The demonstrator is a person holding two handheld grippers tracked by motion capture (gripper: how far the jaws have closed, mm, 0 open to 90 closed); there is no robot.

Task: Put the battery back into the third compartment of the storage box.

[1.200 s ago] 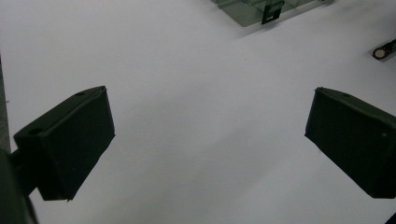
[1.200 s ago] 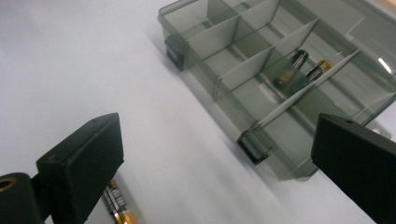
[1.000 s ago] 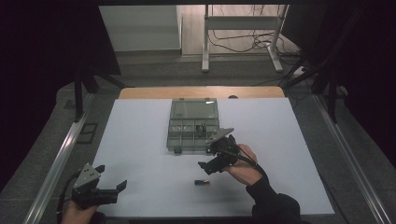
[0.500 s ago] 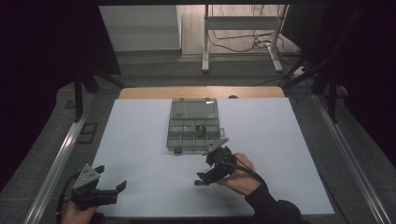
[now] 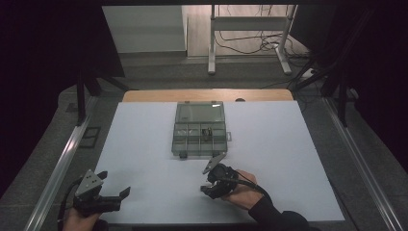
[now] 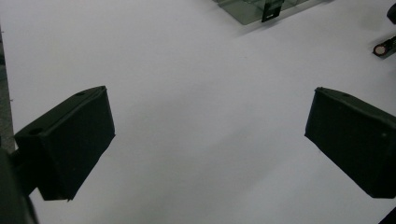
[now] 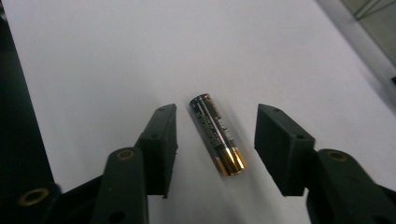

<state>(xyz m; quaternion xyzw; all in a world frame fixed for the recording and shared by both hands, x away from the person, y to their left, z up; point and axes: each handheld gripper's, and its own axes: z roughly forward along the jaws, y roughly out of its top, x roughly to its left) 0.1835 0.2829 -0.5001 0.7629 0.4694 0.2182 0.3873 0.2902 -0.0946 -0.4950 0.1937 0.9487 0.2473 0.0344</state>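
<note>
A black and gold AA battery [image 7: 217,135] lies flat on the white table. My right gripper [image 7: 217,127] is open and low over it, one jaw on each side, neither touching it. In the high view the right gripper [image 5: 209,187] is near the table's front centre, just in front of a clear compartment box [image 5: 199,130]. My left gripper [image 5: 114,183] stands open at the front left corner, with nothing between its jaws. In the left gripper view the left gripper [image 6: 210,135] faces bare table.
The compartment box has its lid open and a small dark item in one cell. Its near corner [image 6: 261,7] shows at the top of the left gripper view. The white table top [image 5: 288,154] has metal rails along both sides.
My right gripper has moved from beside the box toward the front edge and come down around the battery. The left gripper has stayed where it was.
</note>
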